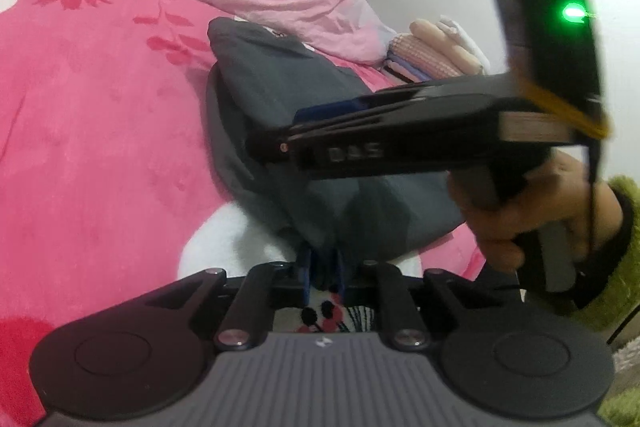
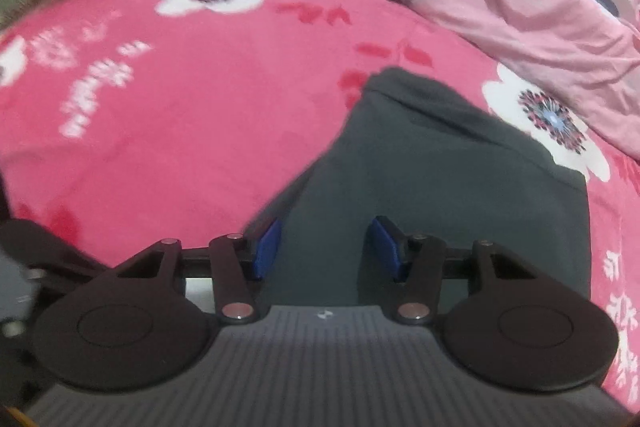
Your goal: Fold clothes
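Down low, left tongs (image 1: 322, 267) pinch the grey garment (image 1: 280, 99), tips half hidden; right tongs (image 2: 326, 247) gape

Left gripper (image 1: 322, 267) jaws pinched on near edge of grey garment (image 1: 280, 87); right gripper (image 1: 280, 139) above garment; folded stack (image 1: 432, 51) beyond garment.

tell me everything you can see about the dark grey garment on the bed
The dark grey garment is soft, plain, matte cloth, partly folded into a long layered shape with creases. It lies on the pink floral blanket, near the crumpled pink quilt. The left claw is shut on its near edge; the right claw hangs open over it.
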Tool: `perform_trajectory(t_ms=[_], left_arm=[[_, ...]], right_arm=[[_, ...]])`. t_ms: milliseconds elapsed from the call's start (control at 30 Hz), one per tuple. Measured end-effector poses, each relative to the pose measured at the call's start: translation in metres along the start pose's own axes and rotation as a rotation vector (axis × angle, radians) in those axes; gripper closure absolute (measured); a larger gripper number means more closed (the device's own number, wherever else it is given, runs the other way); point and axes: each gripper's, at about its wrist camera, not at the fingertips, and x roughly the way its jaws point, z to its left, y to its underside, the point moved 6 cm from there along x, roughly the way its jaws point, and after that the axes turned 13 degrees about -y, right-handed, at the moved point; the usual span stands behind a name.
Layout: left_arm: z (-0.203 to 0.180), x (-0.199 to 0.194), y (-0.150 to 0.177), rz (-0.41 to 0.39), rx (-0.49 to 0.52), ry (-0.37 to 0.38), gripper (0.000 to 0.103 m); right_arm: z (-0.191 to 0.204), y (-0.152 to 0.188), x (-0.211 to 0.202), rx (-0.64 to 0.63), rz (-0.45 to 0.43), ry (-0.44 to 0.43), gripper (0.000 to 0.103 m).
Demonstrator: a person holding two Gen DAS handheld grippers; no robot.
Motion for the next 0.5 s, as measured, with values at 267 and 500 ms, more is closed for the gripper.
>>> perform_trajectory(t_ms=[267,500], left_arm=[[0.003,-0.002,-0.001,-0.023,-0.009,0.027,0.086],[0.037,-0.025,-0.013,-0.061,-0.175,0.085,0.068]], right_arm=[[-0.014,0.003,0.002,0.120,-0.010,-0.046,0.086],[-0.038,0.013,-0.015,0.378,-0.152,-0.190,0.097]])
